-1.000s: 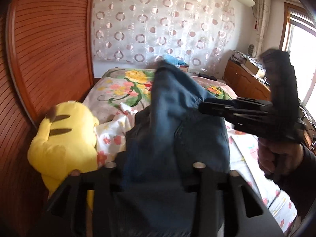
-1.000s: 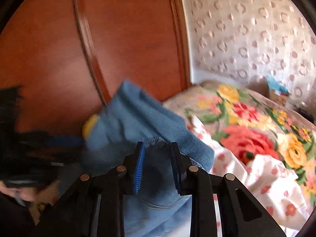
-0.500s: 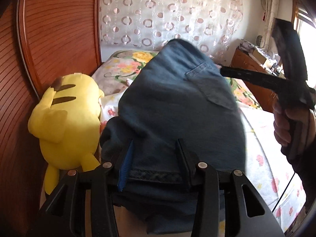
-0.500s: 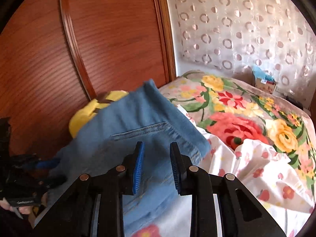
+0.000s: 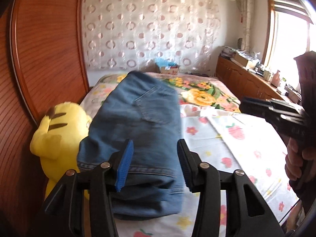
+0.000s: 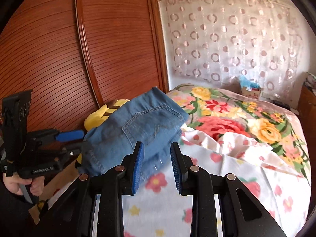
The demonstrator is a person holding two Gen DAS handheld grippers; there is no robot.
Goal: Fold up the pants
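Your left gripper (image 5: pixel 154 156) had its jaws apart, and they had just been opening; the folded jeans (image 5: pixel 138 130) lay on the bed beyond its blue pads (image 5: pixel 124 164), which pressed on nothing. Your right gripper (image 6: pixel 156 158) stood narrower but also apart, with the near edge of the jeans and the sheet (image 6: pixel 158 207) showing in the gap and nothing clamped.

The jeans rested back pocket up on the strawberry-print sheet, beside the yellow plush toy (image 5: pixel 57 136), which sat against the wooden headboard (image 5: pixel 43 59) behind them.

Only your left camera showed the window (image 5: pixel 288 45) and the long wooden cabinet (image 5: pixel 246 81) beyond the jeans. Only your right camera showed the left gripper's side, where you could read "GenRobot.AI" on the black body (image 6: pixel 42 170).
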